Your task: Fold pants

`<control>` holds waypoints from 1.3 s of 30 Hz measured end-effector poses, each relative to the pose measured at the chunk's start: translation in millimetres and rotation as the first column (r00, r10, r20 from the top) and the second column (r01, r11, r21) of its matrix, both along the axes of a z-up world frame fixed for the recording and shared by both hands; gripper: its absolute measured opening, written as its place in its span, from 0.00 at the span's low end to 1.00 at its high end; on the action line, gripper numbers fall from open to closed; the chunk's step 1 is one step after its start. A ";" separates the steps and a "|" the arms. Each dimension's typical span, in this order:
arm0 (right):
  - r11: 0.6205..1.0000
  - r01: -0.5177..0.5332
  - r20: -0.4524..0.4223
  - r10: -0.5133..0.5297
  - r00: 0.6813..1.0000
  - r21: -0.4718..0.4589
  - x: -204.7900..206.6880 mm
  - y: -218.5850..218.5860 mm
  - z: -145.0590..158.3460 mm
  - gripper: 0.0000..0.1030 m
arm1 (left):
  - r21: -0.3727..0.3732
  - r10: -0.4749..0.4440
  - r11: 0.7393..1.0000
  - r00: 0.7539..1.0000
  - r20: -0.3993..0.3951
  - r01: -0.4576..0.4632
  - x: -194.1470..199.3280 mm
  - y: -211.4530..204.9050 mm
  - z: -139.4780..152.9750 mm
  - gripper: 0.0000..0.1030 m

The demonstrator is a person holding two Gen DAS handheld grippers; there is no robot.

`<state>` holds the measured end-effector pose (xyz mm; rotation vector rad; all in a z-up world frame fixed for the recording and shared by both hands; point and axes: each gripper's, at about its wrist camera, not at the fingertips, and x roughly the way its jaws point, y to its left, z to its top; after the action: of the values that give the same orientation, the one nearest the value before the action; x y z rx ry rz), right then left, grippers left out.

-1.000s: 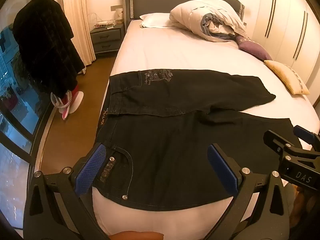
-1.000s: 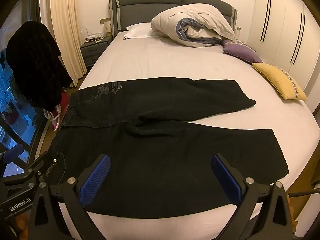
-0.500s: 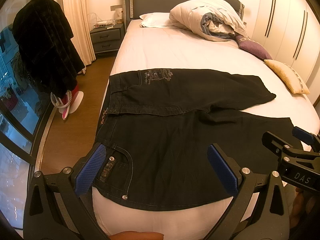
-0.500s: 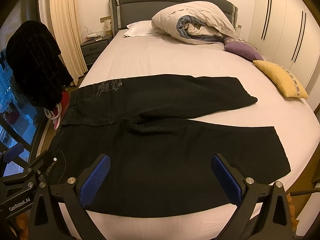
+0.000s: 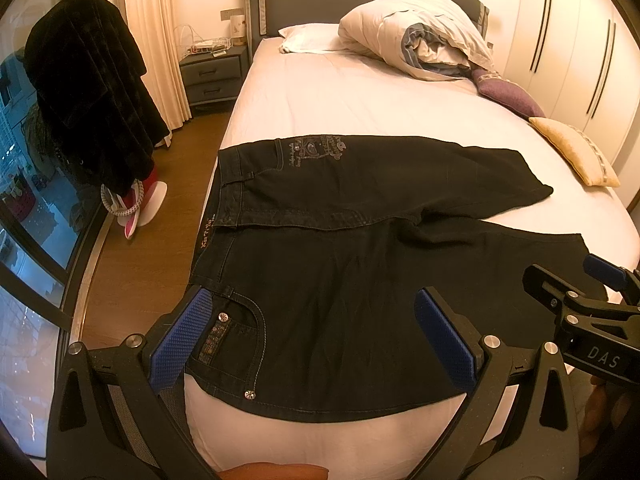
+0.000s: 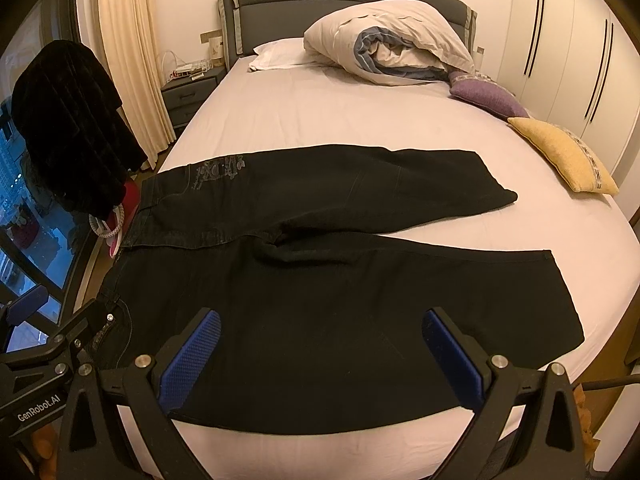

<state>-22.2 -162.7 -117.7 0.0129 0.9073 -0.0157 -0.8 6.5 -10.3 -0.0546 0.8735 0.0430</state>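
Nothing is folded yet: the pants lie flat along the near edge of the bed, and your left gripper and right gripper have fingers apart, empty.

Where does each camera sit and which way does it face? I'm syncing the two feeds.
Left wrist: on the left gripper at the bed's near edge, facing the headboard over the waistband of the black denim pants; its open blue-padded fingers and the right gripper show.
Right wrist: on the right gripper, nearer the legs; its open fingers and the left gripper show.
Shared: pants, white bed, yellow cushion.
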 end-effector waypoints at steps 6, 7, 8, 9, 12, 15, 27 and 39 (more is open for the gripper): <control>1.000 -0.002 -0.007 0.002 1.000 0.004 2.3 -1.2 -0.7 1.00 | 0.000 0.000 1.000 1.000 -0.003 0.000 -1.3 -1.2 -1.1 1.00; 1.000 -0.001 -0.008 0.001 1.000 0.003 2.3 -1.2 -0.7 1.00 | 0.000 0.001 1.000 1.000 -0.003 -0.001 -1.5 -1.1 -1.5 1.00; 1.000 -0.001 -0.009 0.001 1.000 0.003 2.4 -1.2 -0.7 1.00 | 0.000 0.000 1.000 1.000 -0.003 0.000 -1.4 -1.1 -1.3 1.00; 1.000 -0.002 -0.010 0.002 1.000 0.005 2.2 -0.9 -0.9 1.00 | 0.000 0.000 1.000 1.000 -0.004 0.000 -2.1 -1.0 -2.0 1.00; 1.000 -0.002 -0.015 0.002 1.000 0.008 1.8 -1.6 -1.7 1.00 | 0.000 0.001 1.000 1.000 -0.004 -0.001 -2.1 -1.0 -2.2 1.00; 1.000 -0.002 -0.020 0.002 1.000 0.009 3.4 -2.5 -1.7 1.00 | 0.000 0.000 1.000 1.000 -0.007 0.000 -3.8 0.3 -5.9 1.00; 1.000 -0.002 -0.036 0.002 0.999 0.017 7.3 -5.8 -4.3 1.00 | 0.001 0.002 1.000 1.000 -0.028 -0.002 2.7 0.7 -10.0 1.00; 1.000 -0.003 -0.038 0.004 0.999 0.020 7.1 -6.5 -4.7 1.00 | 0.004 0.002 1.000 1.000 -0.029 -0.002 2.8 0.8 -11.2 1.00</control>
<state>-15.1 -169.2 -122.4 0.0296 0.9451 -0.0039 2.1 7.3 -21.5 -0.0512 0.9026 0.0471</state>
